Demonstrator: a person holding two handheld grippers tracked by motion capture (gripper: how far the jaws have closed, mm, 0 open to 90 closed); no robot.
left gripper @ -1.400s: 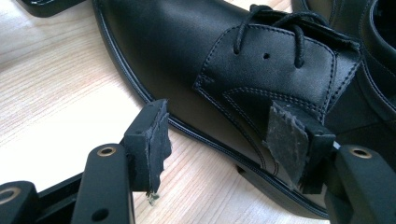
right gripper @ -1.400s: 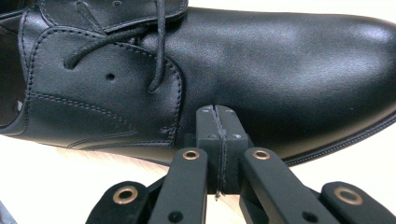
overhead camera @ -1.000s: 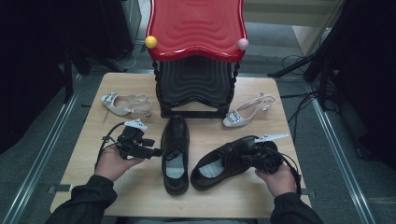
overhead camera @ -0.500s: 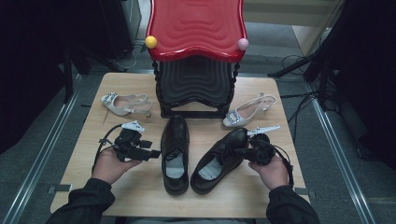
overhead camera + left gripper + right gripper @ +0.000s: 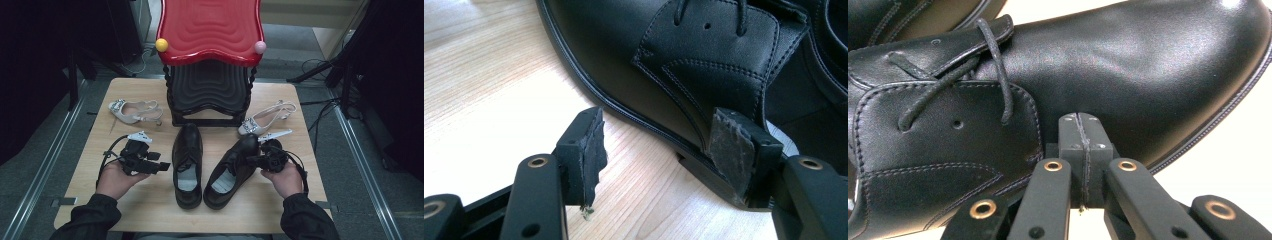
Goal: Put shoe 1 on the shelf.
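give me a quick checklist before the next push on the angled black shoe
1. Right gripper fingers shut, nothing between them: ok.
2. Right gripper tip against the side of the angled black shoe: ok, it appears to touch in the right gripper view.
3. Angled shoe parallel to the straight black shoe: not ok, its toe points away to the right.
4. Left gripper open beside the straight shoe, not gripping it: ok.
5. Silver heeled shoe out of the toe's way: cannot tell, it lies close behind.
6. Both black shoes flat on the table: ok.
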